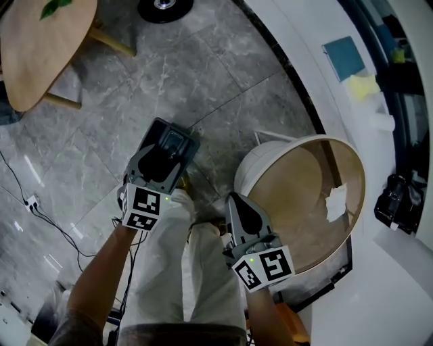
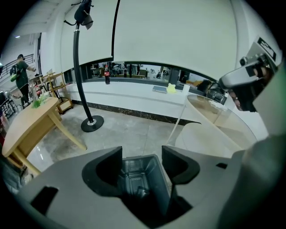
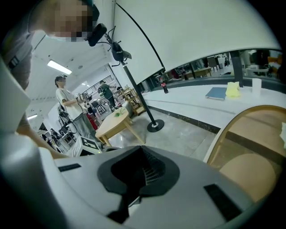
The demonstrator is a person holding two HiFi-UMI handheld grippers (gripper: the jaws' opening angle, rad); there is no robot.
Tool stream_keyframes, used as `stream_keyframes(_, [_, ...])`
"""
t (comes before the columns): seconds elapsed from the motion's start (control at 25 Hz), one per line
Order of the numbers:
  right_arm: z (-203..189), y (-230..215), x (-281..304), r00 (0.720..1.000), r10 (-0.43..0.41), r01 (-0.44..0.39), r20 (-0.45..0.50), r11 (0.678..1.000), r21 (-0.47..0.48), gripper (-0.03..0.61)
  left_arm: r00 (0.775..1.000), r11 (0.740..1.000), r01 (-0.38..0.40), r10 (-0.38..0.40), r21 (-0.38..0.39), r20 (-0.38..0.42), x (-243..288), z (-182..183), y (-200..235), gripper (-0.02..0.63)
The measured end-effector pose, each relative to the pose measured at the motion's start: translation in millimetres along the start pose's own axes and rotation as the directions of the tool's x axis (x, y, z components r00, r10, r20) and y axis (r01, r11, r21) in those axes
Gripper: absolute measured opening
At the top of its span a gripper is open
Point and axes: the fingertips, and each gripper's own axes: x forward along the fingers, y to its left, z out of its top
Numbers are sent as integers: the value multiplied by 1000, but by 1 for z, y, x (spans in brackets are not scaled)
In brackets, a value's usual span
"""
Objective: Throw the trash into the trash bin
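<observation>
1. We find the left gripper [image 2: 142, 164] pointing down over the trash bin [image 1: 174, 140], its jaws standing wide apart.
2. The trash bin is a dark grey box on the grey stone floor [image 1: 223, 74], just ahead of the person's legs. Its open mouth fills the gap between the left jaws. We cannot tell whether either pad touches its wall.
3. Low inside the bin we note a small dull lump, too dim to name.
4. The right gripper [image 3: 144, 170] has its jaws drawn together, one ribbed pad face showing. We make out nothing caught between them. In the head view it hangs at the near edge of the round glass bench [image 1: 362, 172].
5. The trash [image 1: 335, 203], a crumpled white paper, lies on the glass top toward its right side. It is well apart from both grippers and from the trash bin.
6. A white chair [image 1: 260, 162] stands just beside the glass bench, between it and the trash bin.
7. At the upper left of the head view we log a pale wooden bench [image 1: 40, 47] with a green sprig [image 1: 55, 7] on it. Near it, on the floor, is the black round base of a lamp stand [image 1: 162, 7].
8. Thin cables [image 1: 51, 219] trail over the floor to the person's left.
</observation>
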Motion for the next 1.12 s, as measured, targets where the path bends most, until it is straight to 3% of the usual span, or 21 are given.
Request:
stream_keyframes(0.28, [8, -6, -16, 999, -31, 31, 38, 999, 16, 17, 999, 999, 26, -27, 39, 37, -7, 32, -9, 254])
stream_keyframes(0.6, [12, -31, -60, 989, -114, 108, 99, 992, 61, 17, 994, 997, 32, -39, 63, 103, -10, 78, -34, 35])
stream_keyframes(0.96, [4, -84, -145, 940, -288, 259, 181, 951, 170, 17, 971, 972, 170, -193, 162, 139, 3, 139, -138, 20])
stream_keyframes(1.12, [-10, -109, -188, 900, -382, 333, 212, 913, 235, 17, 949, 940, 245, -283, 237, 140, 10, 156, -197, 20])
